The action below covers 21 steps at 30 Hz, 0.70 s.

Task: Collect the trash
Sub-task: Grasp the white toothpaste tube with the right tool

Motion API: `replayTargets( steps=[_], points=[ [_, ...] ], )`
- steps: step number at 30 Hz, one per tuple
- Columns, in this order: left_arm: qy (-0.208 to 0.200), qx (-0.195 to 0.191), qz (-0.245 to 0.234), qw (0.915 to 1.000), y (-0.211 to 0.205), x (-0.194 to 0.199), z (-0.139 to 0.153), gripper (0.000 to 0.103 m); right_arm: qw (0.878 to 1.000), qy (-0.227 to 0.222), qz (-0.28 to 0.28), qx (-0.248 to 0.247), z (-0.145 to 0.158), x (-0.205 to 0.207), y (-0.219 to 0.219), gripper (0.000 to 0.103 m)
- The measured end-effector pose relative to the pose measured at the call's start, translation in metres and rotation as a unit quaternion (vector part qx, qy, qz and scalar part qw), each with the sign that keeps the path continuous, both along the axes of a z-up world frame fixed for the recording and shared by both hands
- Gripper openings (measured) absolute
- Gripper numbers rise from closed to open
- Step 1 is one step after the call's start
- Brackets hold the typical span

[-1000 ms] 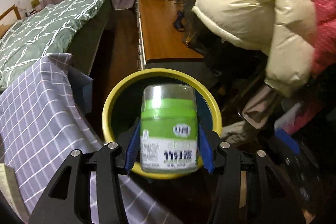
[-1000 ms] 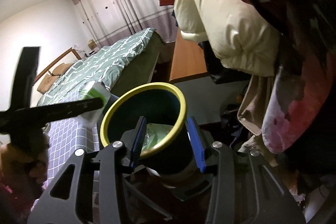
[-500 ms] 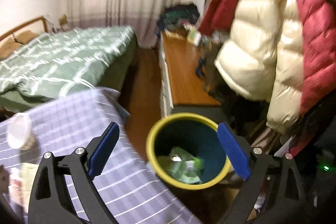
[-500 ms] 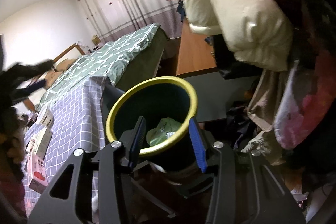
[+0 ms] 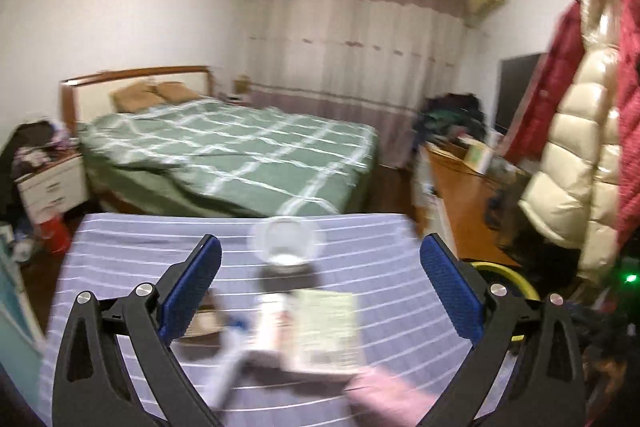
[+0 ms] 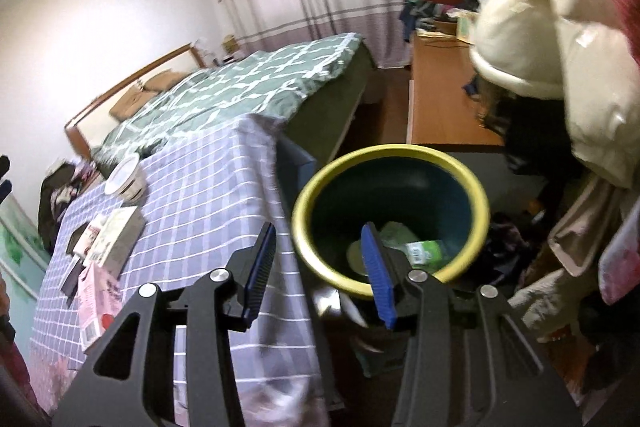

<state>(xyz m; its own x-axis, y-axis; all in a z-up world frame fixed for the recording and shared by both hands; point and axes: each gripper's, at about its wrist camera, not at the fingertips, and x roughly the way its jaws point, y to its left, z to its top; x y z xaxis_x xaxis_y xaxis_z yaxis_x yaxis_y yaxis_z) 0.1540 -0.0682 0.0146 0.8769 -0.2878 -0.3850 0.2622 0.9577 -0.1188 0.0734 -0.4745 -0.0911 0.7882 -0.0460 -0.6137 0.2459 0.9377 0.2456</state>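
My left gripper [image 5: 320, 283] is wide open and empty above the checked tablecloth [image 5: 140, 251]. Between its fingers lie a white plastic cup [image 5: 286, 245], a pale box [image 5: 326, 331] and a pink packet [image 5: 390, 397], all blurred. My right gripper [image 6: 320, 271] is open and holds nothing, at the near rim of the yellow-rimmed bin [image 6: 320, 183]. In the bin lies the green-labelled jar [image 6: 424, 253] with other green trash. The right wrist view also shows the cup [image 6: 124, 177], the box [image 6: 116, 235] and the pink packet [image 6: 96, 303] on the table.
A bed with a green quilt [image 5: 240, 155] stands behind the table. A wooden desk [image 6: 440, 107] stands behind the bin. Puffy coats [image 6: 560, 47] hang on the right above the bin. The bin rim shows at the table's right edge [image 5: 504, 273].
My left gripper let the green-labelled jar drop into the bin, opened wide and swung left over the table. My right gripper released the bin rim and shifted left.
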Motion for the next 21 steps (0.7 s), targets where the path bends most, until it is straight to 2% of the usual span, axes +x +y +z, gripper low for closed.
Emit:
replayTargets(
  steps=[4,9,13,16,21],
  points=[
    [-0.004,-0.004,0.069,0.9976,0.074,-0.002,-0.019,0.098,0.999,0.005,0.030,-0.013,0.006,0.016,0.033,0.043],
    [-0.012,0.002,0.138,0.9903,0.135,0.003,-0.043,0.098,0.997,0.009,0.072,-0.030,0.014,0.036,0.077,0.043],
    [0.003,-0.027,0.165,0.9859,0.177,0.007,-0.060,0.098,0.994,0.011,0.101,-0.042,0.020,0.048,0.113,0.043],
    [0.002,-0.040,0.169,0.9848,0.189,0.006,-0.059,0.098,0.991,0.014,0.127,-0.052,0.022,0.056,0.143,0.044],
    [-0.011,-0.020,0.181,0.9832,0.188,0.000,-0.060,0.098,0.980,0.020,0.186,-0.061,0.026,0.069,0.205,0.044]
  ],
)
